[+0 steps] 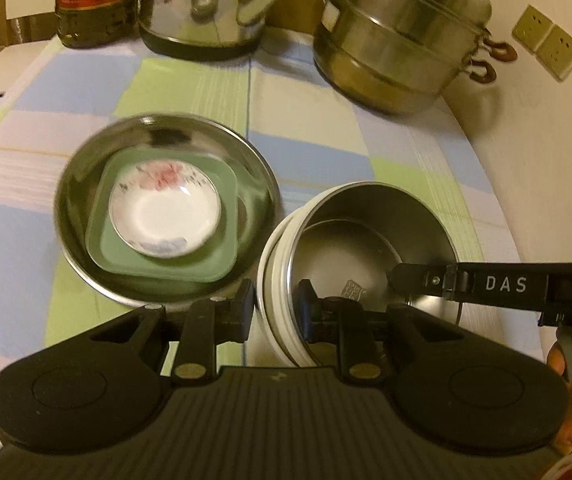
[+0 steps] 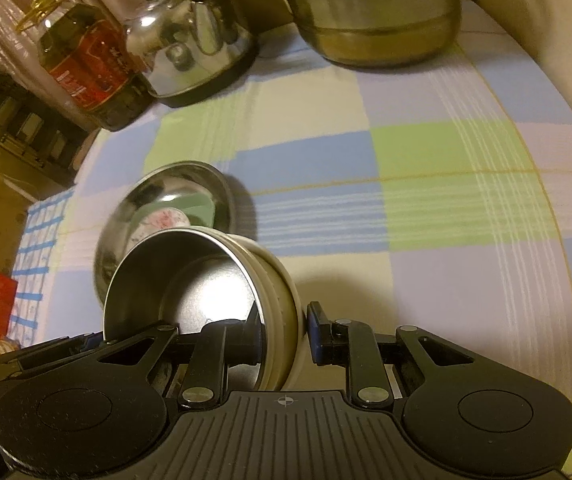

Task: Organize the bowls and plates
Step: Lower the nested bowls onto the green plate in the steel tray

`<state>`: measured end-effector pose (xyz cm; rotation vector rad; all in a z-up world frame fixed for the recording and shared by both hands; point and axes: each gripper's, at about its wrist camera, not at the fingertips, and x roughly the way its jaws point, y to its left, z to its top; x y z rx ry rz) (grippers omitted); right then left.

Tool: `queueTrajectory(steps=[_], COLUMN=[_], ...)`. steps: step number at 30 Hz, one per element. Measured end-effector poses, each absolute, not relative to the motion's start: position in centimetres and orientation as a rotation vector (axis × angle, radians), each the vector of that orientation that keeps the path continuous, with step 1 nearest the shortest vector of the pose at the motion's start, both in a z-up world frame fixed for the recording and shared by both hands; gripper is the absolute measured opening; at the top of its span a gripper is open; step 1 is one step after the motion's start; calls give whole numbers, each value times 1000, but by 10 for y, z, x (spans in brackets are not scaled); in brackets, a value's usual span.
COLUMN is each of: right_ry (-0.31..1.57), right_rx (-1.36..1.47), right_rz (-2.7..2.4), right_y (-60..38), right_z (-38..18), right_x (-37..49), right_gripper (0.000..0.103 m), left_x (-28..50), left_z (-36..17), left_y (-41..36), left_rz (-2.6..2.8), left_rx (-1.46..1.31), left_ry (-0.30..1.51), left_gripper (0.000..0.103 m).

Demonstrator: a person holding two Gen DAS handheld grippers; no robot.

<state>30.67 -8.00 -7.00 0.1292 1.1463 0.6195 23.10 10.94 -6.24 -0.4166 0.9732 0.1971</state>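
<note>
The white-walled steel bowl, tilted at the lower centre with both left tongs and right tongs clamped on its rim, wants levelling before nesting into the steel basin of dishes

A tilted white-walled steel bowl sits beside a steel basin stacked with dishes.

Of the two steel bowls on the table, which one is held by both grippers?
The white-walled steel bowl, empty and tilted, with the left gripper and the right gripper clamped on its rim. The wider steel bowl sits free, holding a green dish and a floral saucer.
</note>
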Motion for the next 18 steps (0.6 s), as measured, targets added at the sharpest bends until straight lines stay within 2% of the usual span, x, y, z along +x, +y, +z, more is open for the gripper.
queueTrajectory(steps=[18], right_ry=[1145], right_rx=[75], right_rz=[746], right_y=[21], right_z=[-51], right_x=[345], right_gripper=[22], left_x=[247], left_z=[-38], left_y=[205], left_rz=[316], left_rx=[-473], left_ry=[930], left_gripper=[20])
